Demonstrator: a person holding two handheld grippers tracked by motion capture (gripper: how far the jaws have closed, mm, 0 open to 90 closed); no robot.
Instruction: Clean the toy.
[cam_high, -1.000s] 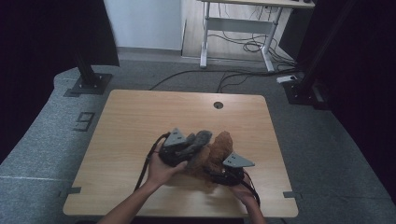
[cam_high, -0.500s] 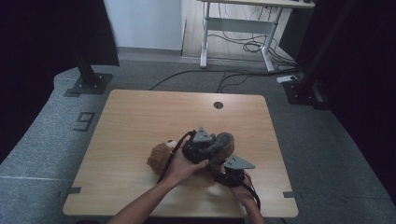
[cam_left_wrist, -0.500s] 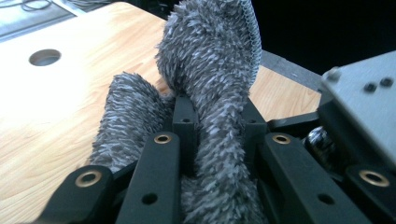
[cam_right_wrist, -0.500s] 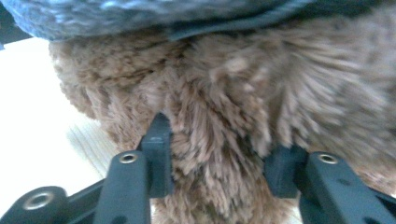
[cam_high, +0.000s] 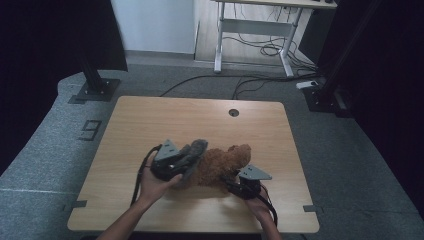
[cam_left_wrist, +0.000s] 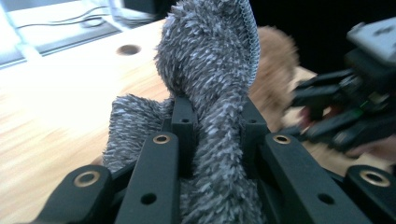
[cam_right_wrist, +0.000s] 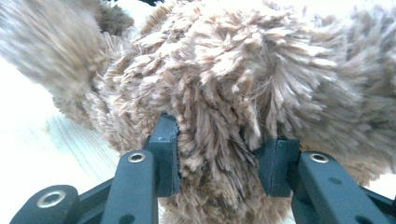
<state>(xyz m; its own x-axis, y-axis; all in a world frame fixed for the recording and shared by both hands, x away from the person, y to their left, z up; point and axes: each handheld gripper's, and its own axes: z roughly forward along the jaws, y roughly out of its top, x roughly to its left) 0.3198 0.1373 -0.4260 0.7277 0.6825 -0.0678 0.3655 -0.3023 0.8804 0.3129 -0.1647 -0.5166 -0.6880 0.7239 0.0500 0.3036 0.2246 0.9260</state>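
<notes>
Holding a fuzzy grey cloth (cam_left_wrist: 210, 84) tight, the left hand-held gripper (cam_high: 172, 162) has its jaws squeezed shut on the fabric, just beside the brown teddy bear (cam_high: 225, 162) that lies near the middle of the wooden desk (cam_high: 150, 120). The right hand-held gripper (cam_high: 240, 186) has just been closing its jaws, and they now pinch a tuft of the bear's fur between them. This looks like the step of getting the cloth onto the bear, so next the left one should bring the cloth over it while the right one keeps the bear from sliding.
</notes>
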